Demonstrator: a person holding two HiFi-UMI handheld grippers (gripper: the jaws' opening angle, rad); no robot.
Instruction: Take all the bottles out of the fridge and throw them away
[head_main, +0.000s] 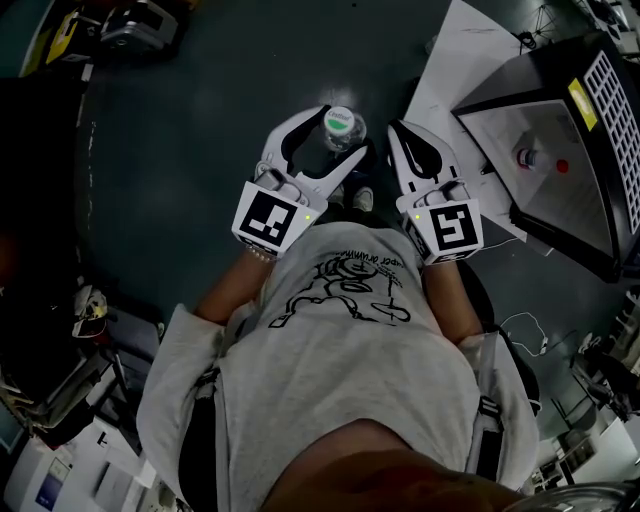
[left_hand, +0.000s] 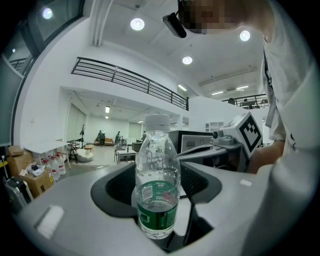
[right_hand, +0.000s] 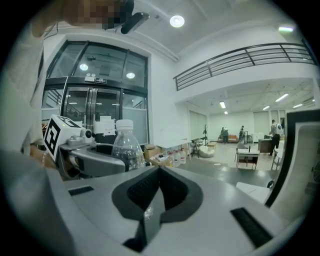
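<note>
Locate the dark floor (head_main: 200, 150) underfoot and the dark-framed cabinet (head_main: 560, 160), probably the fridge, off to the right, nearer the right gripper than the left. Find no bin in any view.

Read the left gripper (head_main: 342, 133) as clamped on the bottle (left_hand: 157, 175), pads pressed against the lower body at the label band, nothing else between the jaws. Read the right gripper (head_main: 402, 130) as fully closed and empty, pads together, just beside the bottle on its right.

Take the bottle's long axis as upright, cap on top, crosswise to the near-level jaws, directly ahead of the left hand and in front of the person's chest. Expect the coming move to turn on this: carry with the left gripper alone, keep upright, release over a bin once found.

Writing:
- Drawing with lettering on the grey shirt (head_main: 340, 330), upside down, not readable.
- Black square marker on each gripper cube (head_main: 272, 218), a pattern only, no text.
- Green label (left_hand: 156, 202) around the bottle's lower half, white panel of fine print, too small to read; no brand legible.
- Green print on the white cap (head_main: 342, 124), likewise illegible.
</note>
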